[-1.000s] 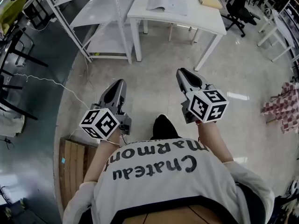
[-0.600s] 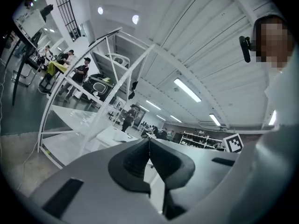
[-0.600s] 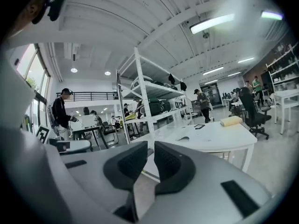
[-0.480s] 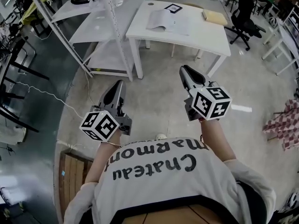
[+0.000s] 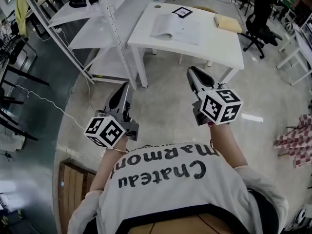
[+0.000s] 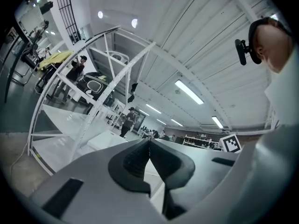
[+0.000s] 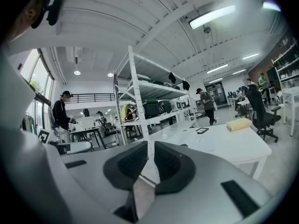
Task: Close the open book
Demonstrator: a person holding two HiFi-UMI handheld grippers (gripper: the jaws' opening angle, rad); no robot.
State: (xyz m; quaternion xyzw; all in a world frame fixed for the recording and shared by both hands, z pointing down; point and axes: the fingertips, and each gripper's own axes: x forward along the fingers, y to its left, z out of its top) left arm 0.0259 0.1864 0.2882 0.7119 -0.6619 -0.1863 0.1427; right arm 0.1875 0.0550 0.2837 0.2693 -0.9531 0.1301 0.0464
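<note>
While the person is holding both grippers out above the floor (image 5: 163, 99), the open book (image 5: 175, 28) is lying flat on the white tabletop (image 5: 214, 52), well ahead of them. Its pale pages are facing up and spreading to either side of a centre fold, and no print on them is legible. A square black-and-white marker card (image 5: 181, 12) is sitting just beyond the book. A tan pad (image 5: 228, 23) is lying near the tabletop's right edge, apart from the book. The left gripper (image 5: 125, 87) is showing its fingers (image 6: 135, 160) pressed together with nothing between them. The right gripper (image 5: 191, 72) is holding its fingers (image 7: 170, 164) closed to a sliver, likewise empty. Neither gripper is touching the book. Lettering across the person's shirt (image 5: 161, 194) is reading "Chateau Marmont", upside down in the head view.
</note>
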